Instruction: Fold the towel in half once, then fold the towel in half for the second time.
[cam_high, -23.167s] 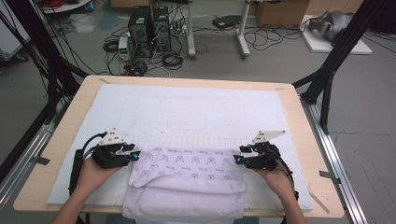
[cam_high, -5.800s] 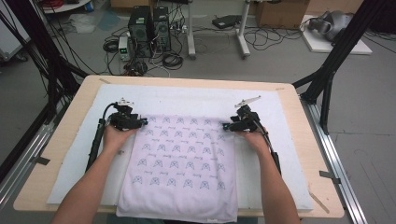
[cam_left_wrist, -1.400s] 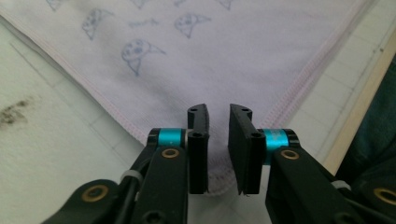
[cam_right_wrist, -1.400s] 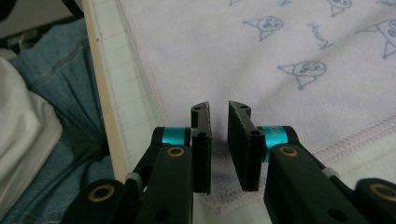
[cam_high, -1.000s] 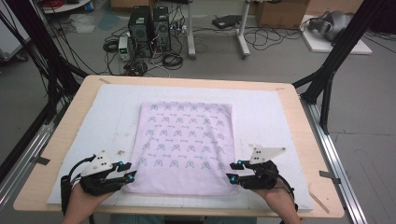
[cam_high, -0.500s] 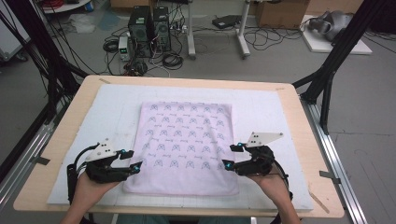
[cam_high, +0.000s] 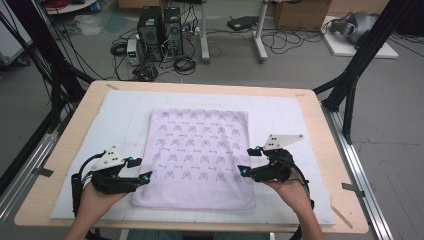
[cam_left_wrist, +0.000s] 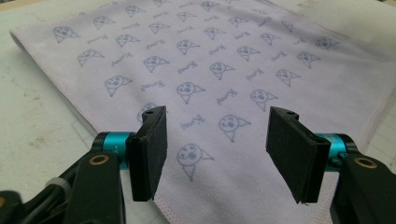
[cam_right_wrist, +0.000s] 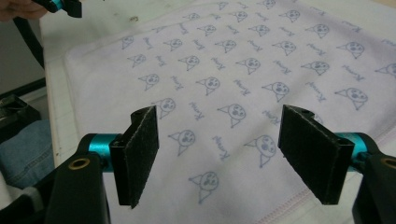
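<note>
A pale lilac rectangular cloth printed with rows of small blue cone-shaped figures lies spread flat near the middle of a white padded mat, its near edge close to the person's side. The mat covers most of a light wooden table with rounded corners.

The left gripper, black with teal fittings and a grey three-cornered plate on top, sits at the cloth's near left corner. Its jaws stand wide apart with nothing between them; in the left gripper view the cloth's hemmed edge runs under the gap. Whether the jaw tips touch the fabric is hard to judge from here.

The right gripper, of the same build, sits at the cloth's right edge, towards the near corner. Its jaws are also spread wide and empty, and the right gripper view looks between them across the printed fabric towards the left gripper in the far corner.

Beyond the table, black computer towers and loose cables sit on a grey floor.
</note>
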